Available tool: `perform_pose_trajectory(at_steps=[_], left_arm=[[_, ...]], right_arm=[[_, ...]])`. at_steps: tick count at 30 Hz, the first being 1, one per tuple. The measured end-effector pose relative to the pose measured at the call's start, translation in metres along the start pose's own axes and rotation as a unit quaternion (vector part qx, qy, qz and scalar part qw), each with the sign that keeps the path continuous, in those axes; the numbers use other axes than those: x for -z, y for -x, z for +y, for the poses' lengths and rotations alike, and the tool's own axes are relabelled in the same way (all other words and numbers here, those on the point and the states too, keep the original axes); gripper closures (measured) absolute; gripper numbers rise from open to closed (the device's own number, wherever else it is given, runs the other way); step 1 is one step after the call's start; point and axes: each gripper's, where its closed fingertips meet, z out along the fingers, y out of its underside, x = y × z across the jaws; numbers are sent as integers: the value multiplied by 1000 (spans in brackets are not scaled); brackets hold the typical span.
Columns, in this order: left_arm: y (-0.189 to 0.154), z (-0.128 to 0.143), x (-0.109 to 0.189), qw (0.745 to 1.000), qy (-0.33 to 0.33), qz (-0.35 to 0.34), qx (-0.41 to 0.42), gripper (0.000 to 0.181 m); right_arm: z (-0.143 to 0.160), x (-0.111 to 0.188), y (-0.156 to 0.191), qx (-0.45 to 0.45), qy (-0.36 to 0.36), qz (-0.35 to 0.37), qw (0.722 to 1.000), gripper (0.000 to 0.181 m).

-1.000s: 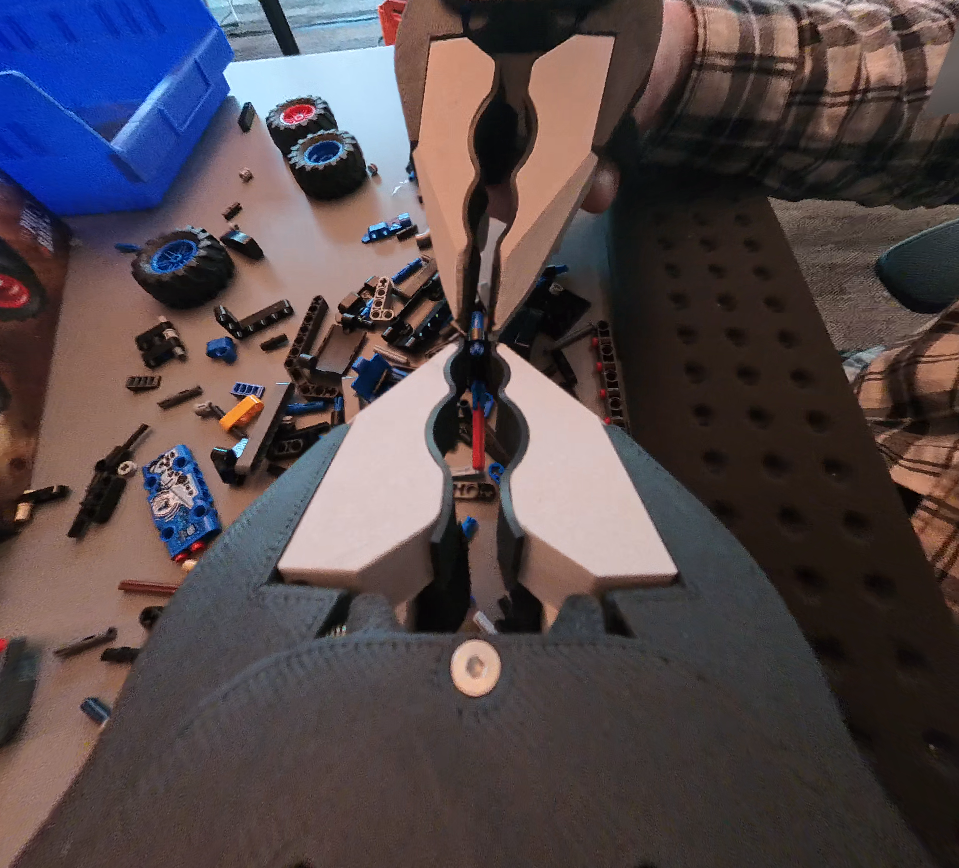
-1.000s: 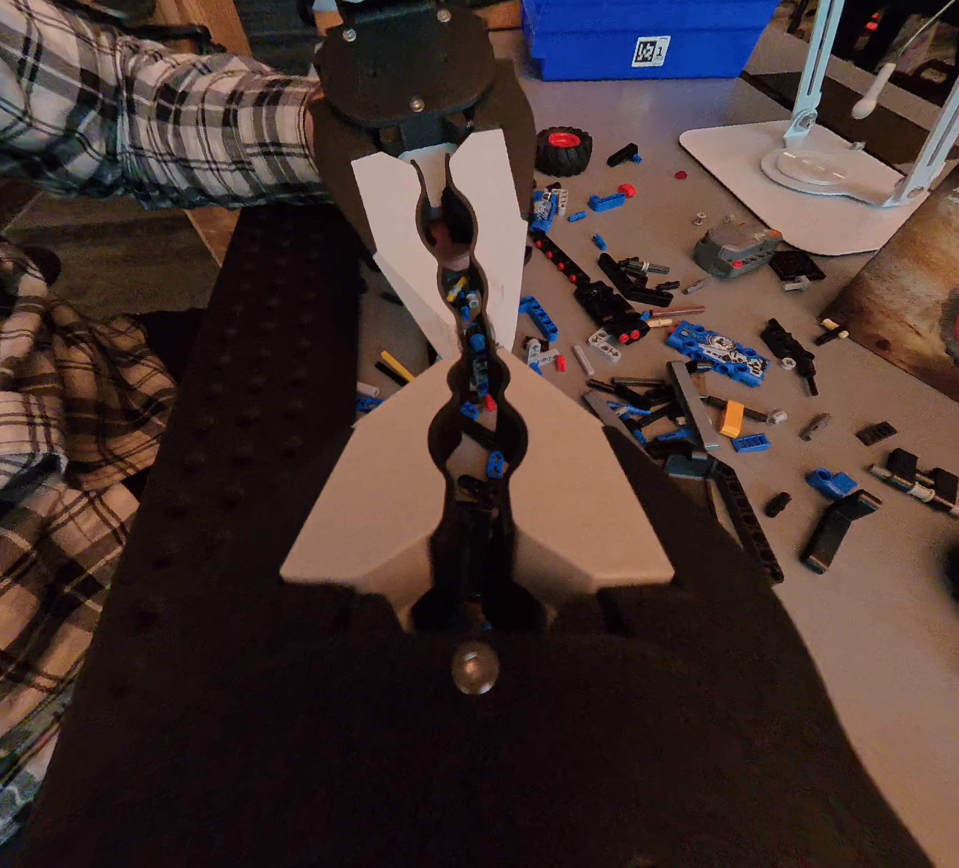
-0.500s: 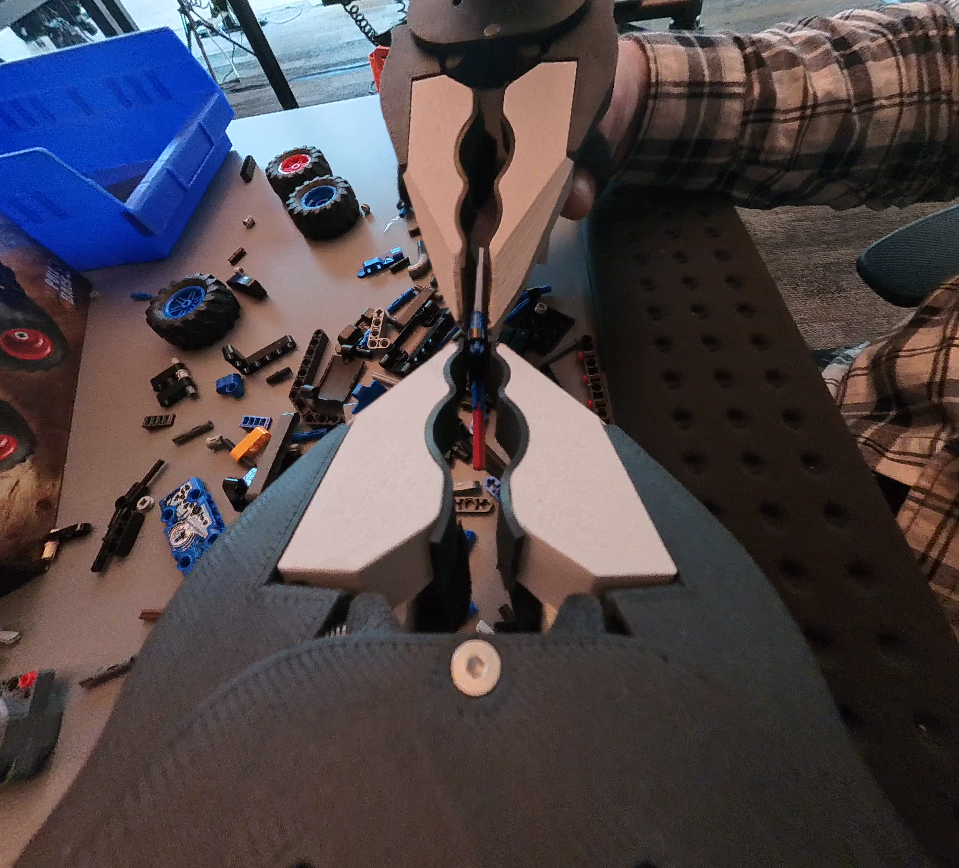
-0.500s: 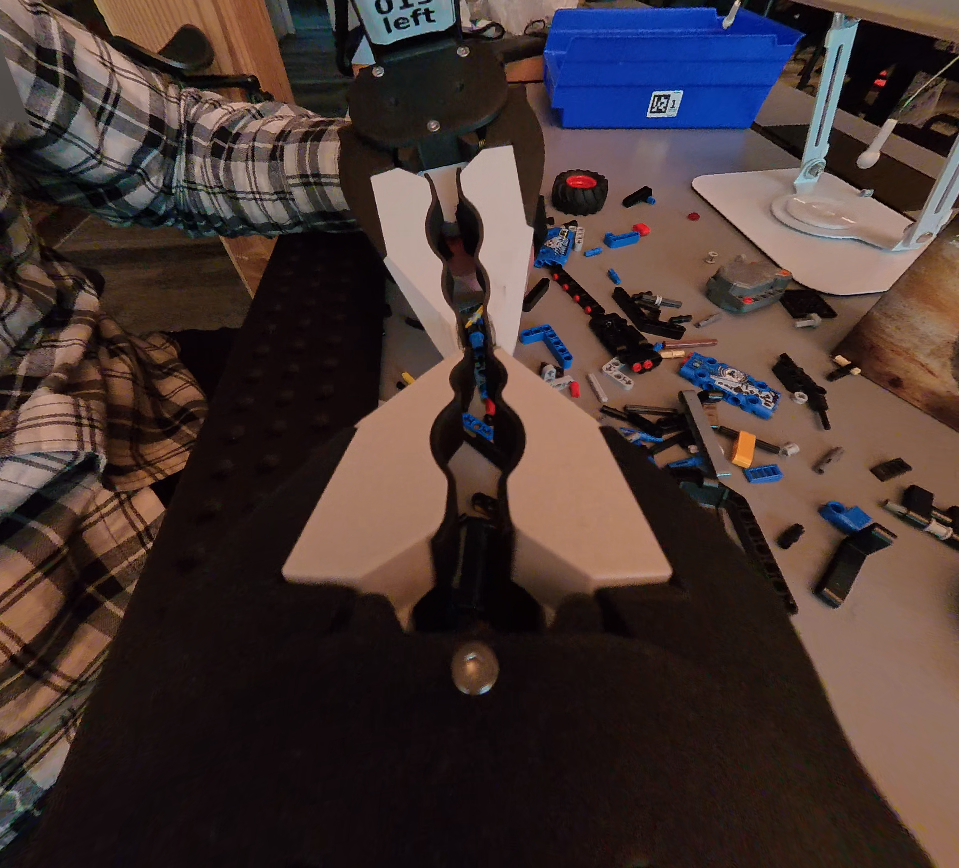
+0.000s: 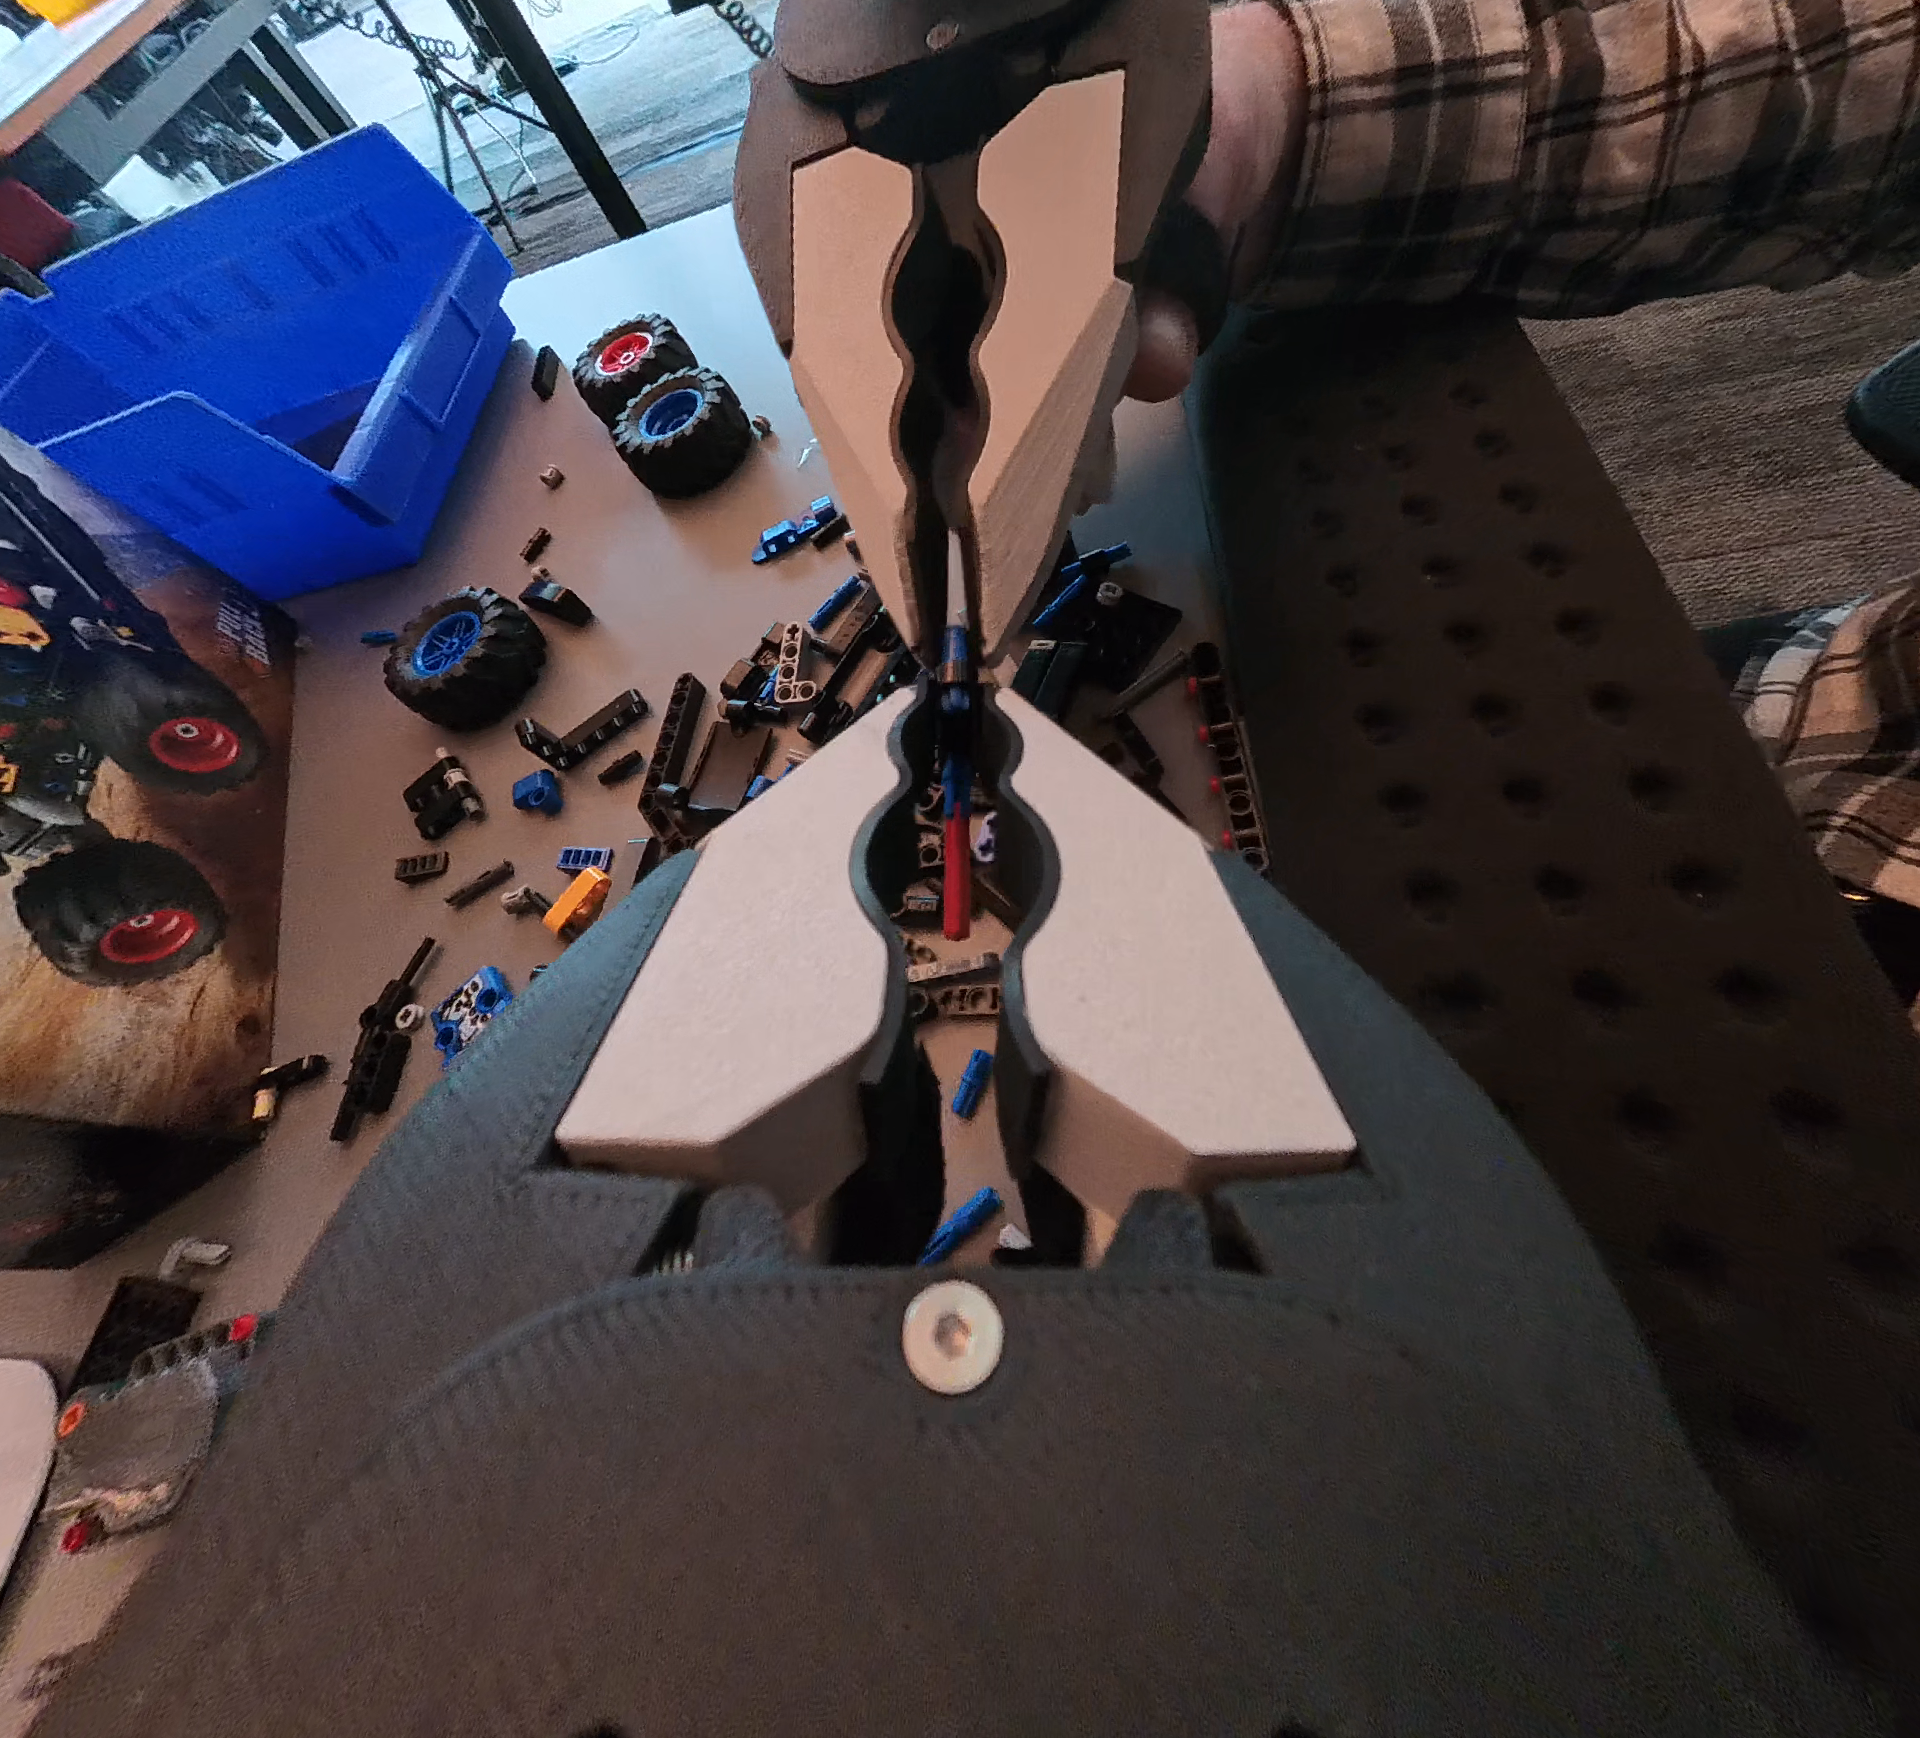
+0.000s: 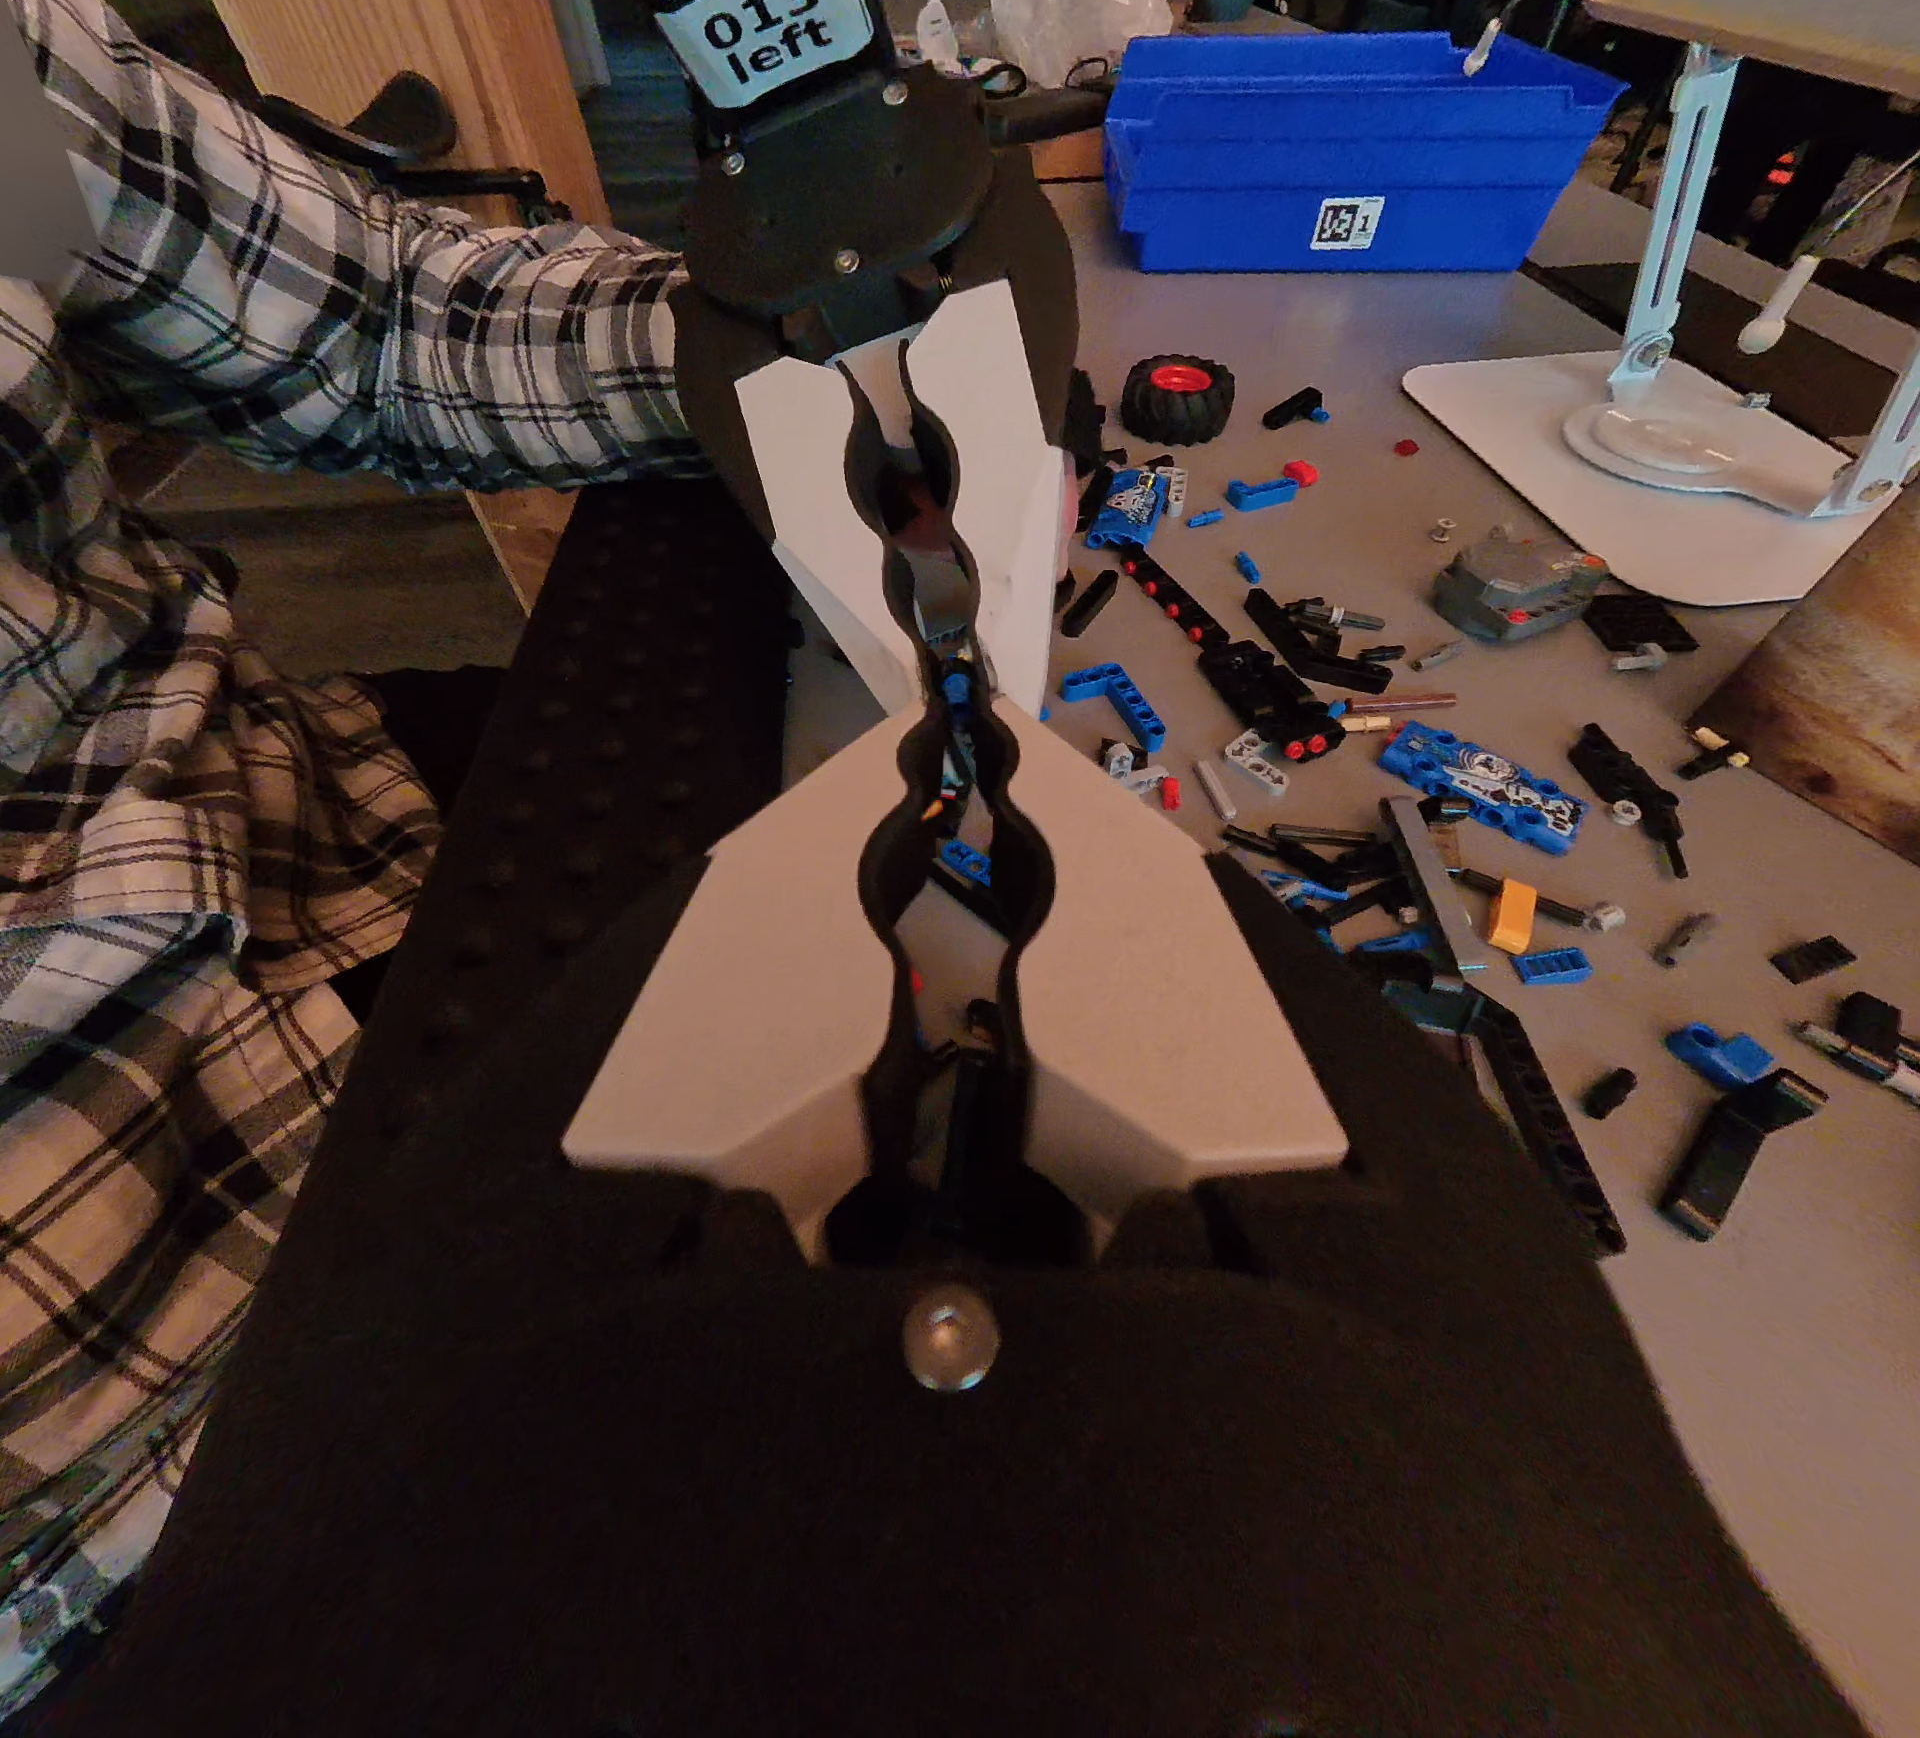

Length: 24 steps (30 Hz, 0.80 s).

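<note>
Item: left gripper [image 5: 951, 701] — jaws closed on a red axle [image 5: 954, 867] carrying a small blue piece [image 5: 953, 649].

Right gripper [image 5: 951, 623], tip to tip, pinches that piece's far end.

Below: loose bricks [image 5: 727, 732], grey table [image 5: 665, 566].

Risk — misaligned pull may drop it into the clutter.

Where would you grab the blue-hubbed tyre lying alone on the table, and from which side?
Grip the blue-hubbed tyre across its black tread, coming from above. It leans tilted with the hub face up toward the camera, so the tread flanks are exposed, and the table around it is mostly bare. Closing on the hub face would likely slip. Both grippers look shut now.
</note>
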Motion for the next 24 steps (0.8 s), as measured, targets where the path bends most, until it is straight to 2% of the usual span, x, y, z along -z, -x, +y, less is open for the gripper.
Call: perform_pose_trajectory(at_steps=[4, 7, 8, 9, 16, 24], left_arm=[[-3, 6, -5, 999, 26, -10, -29, 177], [-2, 4, -4, 1000, 15, -5, -15, 177], [-1, 2, -3, 1000, 11, -8, -17, 176], [-1, 0, -1, 1000, 6, -8, -16, 177], [-2, -1, -1, 1000, 8, -7, -16, 176], [1, -2, -1, 1000, 3, -11, 10, 176]], right_arm=[[0, -2, 3, 0, 2, -8, 1000, 181], [0, -1, 2, 1, -1, -6, 1000, 181], [0, 0, 0, 0, -1, 0, 1000, 172], [0, 1, -1, 0, -1, 4, 1000, 170], [0, -1, 2, 11, 3, 2, 1000, 178], [-1, 0, -1, 68, 18, 43, 997, 180]])
